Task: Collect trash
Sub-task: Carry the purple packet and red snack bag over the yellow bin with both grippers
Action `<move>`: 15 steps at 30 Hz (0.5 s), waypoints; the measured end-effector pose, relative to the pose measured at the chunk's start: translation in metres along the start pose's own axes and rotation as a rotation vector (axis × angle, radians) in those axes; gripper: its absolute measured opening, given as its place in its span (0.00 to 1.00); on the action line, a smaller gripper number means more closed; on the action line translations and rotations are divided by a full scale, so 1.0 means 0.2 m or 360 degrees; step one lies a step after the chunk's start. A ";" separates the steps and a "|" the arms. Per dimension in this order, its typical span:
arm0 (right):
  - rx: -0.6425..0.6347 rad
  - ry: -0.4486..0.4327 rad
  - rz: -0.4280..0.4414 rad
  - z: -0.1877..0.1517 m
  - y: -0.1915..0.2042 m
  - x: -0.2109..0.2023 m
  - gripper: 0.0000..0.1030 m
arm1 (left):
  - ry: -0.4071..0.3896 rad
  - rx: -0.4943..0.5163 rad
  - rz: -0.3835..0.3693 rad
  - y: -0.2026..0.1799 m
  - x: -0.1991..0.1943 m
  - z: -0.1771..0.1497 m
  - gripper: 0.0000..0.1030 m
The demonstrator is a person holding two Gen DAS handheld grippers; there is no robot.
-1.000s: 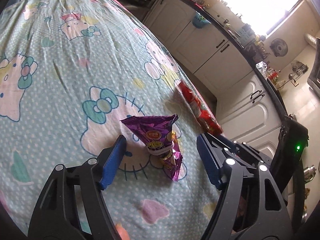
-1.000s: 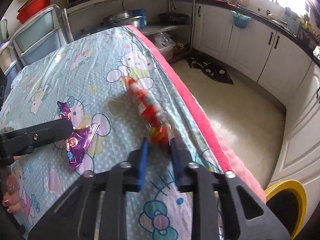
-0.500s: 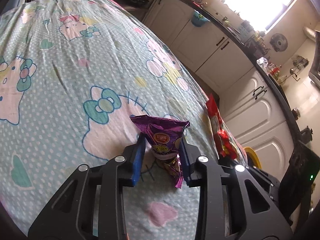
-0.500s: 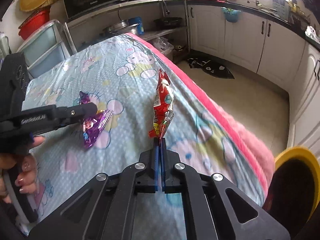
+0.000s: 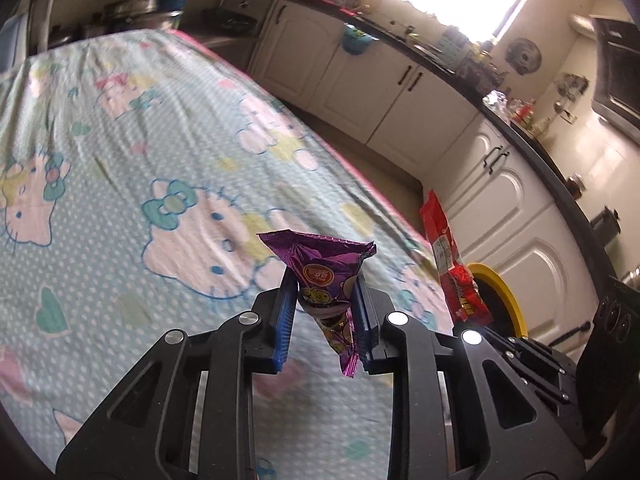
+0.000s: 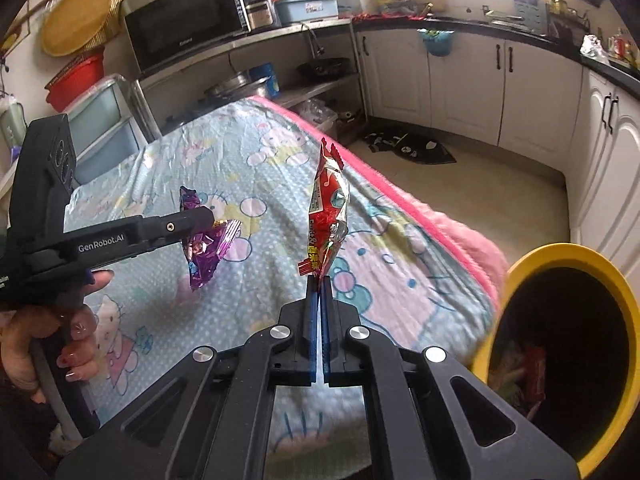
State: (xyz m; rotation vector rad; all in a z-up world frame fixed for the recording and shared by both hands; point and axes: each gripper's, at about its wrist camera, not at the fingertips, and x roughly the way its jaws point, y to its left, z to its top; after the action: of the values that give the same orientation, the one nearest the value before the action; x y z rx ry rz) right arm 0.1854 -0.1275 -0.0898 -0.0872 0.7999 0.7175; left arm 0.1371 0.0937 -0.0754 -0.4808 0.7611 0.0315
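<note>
Black plastic made up both tools, each with blue pads on its two fingers. The left gripper (image 5: 324,312) pointed downward over the bed; its jaws had just been closing and pressed on the purple wrapper (image 5: 324,284), a crinkled foil packet held by its middle clear of the sheet, its sealed top fanned out above the pads and its lower tip hanging below them. In the right wrist view a hand (image 6: 52,328) with polished nails curled round that tool's handle at the left edge, cut off at the wrist by the frame. The right gripper (image 6: 319,284) also tilted downward, its pads brought fully together on the bottom seal of the red wrapper (image 6: 328,208), which stood nearly upright above the fingertips, glossy and creased. The print on both packets was too small to read.

To the right, the yellow-rimmed bin (image 6: 600,272) sat beside the bed's edge, its dark round mouth partly cut off by the frame; some wrappers lay inside, hard to make out. Under both tools spread the pale blue sheet (image 6: 264,152), dotted and printed with cartoon cats, with a fuzzy pink blanket (image 6: 452,232) showing along its edge. Beyond stood white kitchen cabinets (image 6: 464,84) under a dark counter, and a microwave (image 6: 184,24) on a steel shelf.
</note>
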 end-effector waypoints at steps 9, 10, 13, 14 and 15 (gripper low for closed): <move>0.0078 -0.0079 -0.0097 -0.04 -0.09 -0.19 0.02 | -0.0025 0.0140 -0.0078 -0.23 -0.03 0.02 0.18; 0.0090 -0.0088 -0.0112 -0.04 -0.10 -0.21 0.02 | -0.0028 0.0158 -0.0087 -0.26 -0.04 0.02 0.18; 0.0123 -0.0112 -0.0146 -0.05 -0.15 -0.26 0.02 | -0.0028 0.0201 -0.0120 -0.33 -0.03 0.03 0.18; 0.0134 -0.0121 -0.0159 -0.06 -0.17 -0.28 0.02 | -0.0028 0.0213 -0.0129 -0.35 -0.03 0.03 0.18; 0.0145 -0.0130 -0.0173 -0.06 -0.18 -0.30 0.02 | -0.0025 0.0233 -0.0144 -0.39 -0.02 0.03 0.18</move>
State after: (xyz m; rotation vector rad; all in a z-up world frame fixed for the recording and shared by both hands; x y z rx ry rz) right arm 0.1718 -0.1923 -0.0645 -0.0188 0.7428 0.5775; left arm 0.1526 0.0275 -0.0371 -0.3747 0.7200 -0.1038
